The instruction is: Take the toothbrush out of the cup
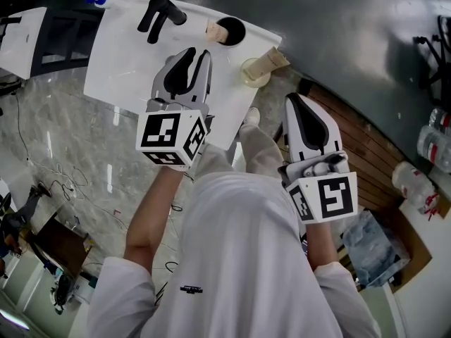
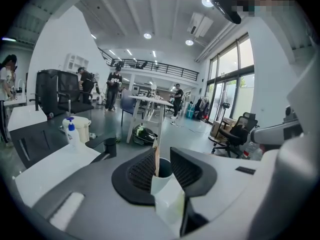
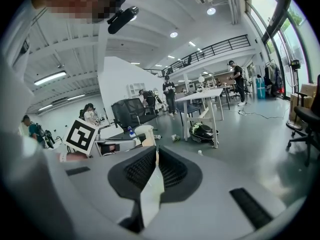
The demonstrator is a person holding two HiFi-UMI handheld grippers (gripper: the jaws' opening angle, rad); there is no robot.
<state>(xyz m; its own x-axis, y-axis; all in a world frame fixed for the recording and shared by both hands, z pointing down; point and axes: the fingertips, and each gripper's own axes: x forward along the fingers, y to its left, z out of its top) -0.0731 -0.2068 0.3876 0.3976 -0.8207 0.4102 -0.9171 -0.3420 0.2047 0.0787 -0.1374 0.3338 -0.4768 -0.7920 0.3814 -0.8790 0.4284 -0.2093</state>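
Black tap [image 1: 161,14] left of the cup [image 1: 231,31], whose perhaps wooden toothbrush [image 2: 156,157] stands upright; left gripper [image 1: 196,53] narrowly parted, right gripper [image 1: 297,100] closed.

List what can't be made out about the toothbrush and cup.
- Lower end of the toothbrush: left gripper view, sunk inside the cup.
- Wall and base of the cup: left gripper view, behind the left gripper.
- Bristles: head view, too small.

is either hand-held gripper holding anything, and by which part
Nothing is held. The left hand-held gripper is open, facing the toothbrush in the cup; the right hand-held gripper is shut on nothing.
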